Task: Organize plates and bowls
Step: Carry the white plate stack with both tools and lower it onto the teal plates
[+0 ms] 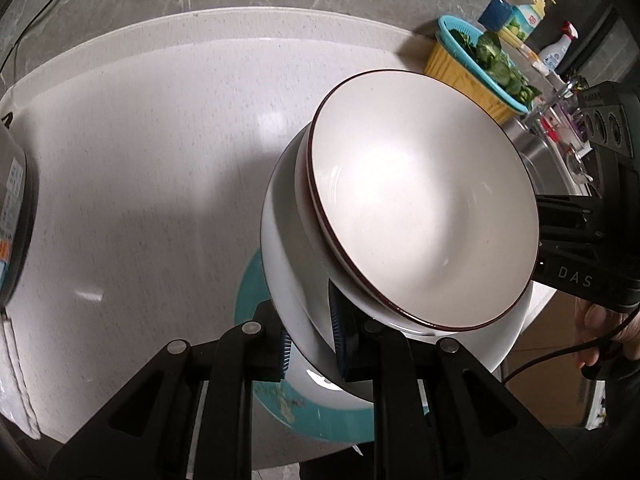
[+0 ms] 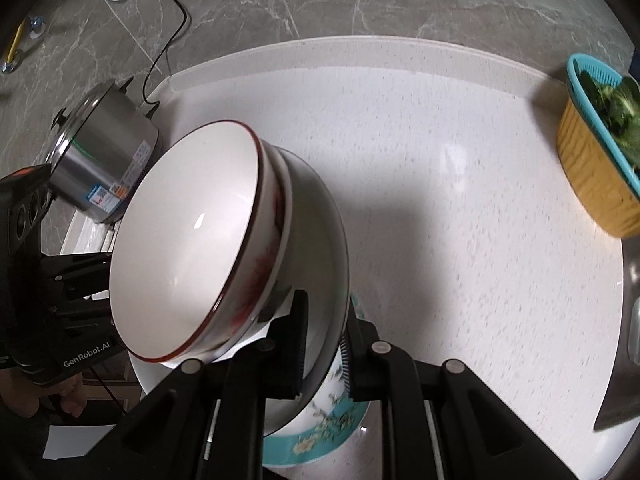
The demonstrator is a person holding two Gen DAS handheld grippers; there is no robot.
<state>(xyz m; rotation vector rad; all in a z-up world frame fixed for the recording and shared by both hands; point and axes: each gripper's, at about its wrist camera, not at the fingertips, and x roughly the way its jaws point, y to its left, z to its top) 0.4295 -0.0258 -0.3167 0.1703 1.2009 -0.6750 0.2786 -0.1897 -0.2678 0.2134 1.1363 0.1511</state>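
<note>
A stack of bowls is held between both grippers above a teal floral plate [image 1: 324, 420] on the white counter. The large white bowl [image 1: 280, 264] holds nested white bowls with dark red rims [image 1: 424, 204]. My left gripper [image 1: 310, 344] is shut on the large bowl's rim. My right gripper [image 2: 322, 350] is shut on the opposite rim of the large white bowl [image 2: 320, 216]; the red-rimmed bowls [image 2: 184, 236] sit tilted inside it. The teal plate [image 2: 320, 440] lies below. Each gripper shows in the other's view: the right [image 1: 580, 240], the left [image 2: 60, 292].
A steel electric pot [image 2: 104, 160] with a cord stands at the counter's left. A yellow and teal basket of greens [image 1: 476, 68] [image 2: 600, 152] sits at the right by the sink [image 1: 544, 148], with bottles [image 1: 556, 50] behind. The white counter [image 1: 160, 160] stretches ahead.
</note>
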